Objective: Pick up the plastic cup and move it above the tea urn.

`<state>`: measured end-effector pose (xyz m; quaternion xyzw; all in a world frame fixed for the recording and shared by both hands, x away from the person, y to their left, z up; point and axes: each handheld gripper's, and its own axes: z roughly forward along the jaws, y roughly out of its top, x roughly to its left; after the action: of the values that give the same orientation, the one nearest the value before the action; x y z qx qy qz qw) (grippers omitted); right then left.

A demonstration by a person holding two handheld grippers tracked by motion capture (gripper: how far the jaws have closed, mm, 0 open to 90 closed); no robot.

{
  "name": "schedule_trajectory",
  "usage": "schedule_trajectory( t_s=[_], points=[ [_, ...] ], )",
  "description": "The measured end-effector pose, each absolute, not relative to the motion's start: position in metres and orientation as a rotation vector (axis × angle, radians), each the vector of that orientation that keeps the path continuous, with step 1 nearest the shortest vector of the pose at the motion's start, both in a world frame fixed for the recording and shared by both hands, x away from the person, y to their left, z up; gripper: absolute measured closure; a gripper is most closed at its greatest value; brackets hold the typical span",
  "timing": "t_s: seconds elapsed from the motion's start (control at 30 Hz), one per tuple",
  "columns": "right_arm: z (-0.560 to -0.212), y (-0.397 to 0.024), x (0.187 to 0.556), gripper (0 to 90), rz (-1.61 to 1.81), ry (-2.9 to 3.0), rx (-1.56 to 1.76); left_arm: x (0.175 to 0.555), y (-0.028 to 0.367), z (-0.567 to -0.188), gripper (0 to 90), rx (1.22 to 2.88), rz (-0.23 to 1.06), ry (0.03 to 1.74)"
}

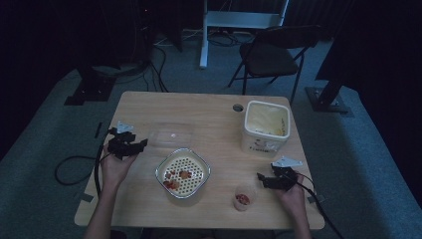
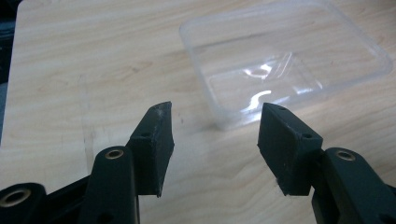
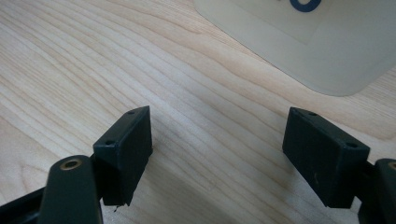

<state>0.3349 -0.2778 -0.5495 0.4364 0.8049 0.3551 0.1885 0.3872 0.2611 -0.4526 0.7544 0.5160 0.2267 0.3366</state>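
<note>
Holding both grippers released, I kept my left gripper (image 2: 215,140) aimed at the clear tub (image 2: 285,60) to grasp it, my right gripper (image 3: 217,158) idle beside the cream bucket (image 3: 317,42).

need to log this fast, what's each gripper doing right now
Left gripper: open, holding nothing, jaws pointed at the clear plastic container.
Right gripper: open, holding nothing, over bare table near the cream tub.
</note>
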Motion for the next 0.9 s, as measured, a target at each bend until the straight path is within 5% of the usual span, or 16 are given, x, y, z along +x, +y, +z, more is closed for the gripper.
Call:
schedule_trajectory(
  t_s=[0.33, 0.9],
  points=[
    [-0.549, -0.278, 0.335, 23.8, 0.999, 2.264, 1.227, 0.422, 0.250, -0.446, 47.3, 1.981, 0.569, 1.367],
    [-0.549, -0.278, 0.335, 23.8, 1.000, 2.265, 1.227, 0.457, 0.240, -0.472, 61.8, 2.044, 0.433, 1.446]
  ],
)
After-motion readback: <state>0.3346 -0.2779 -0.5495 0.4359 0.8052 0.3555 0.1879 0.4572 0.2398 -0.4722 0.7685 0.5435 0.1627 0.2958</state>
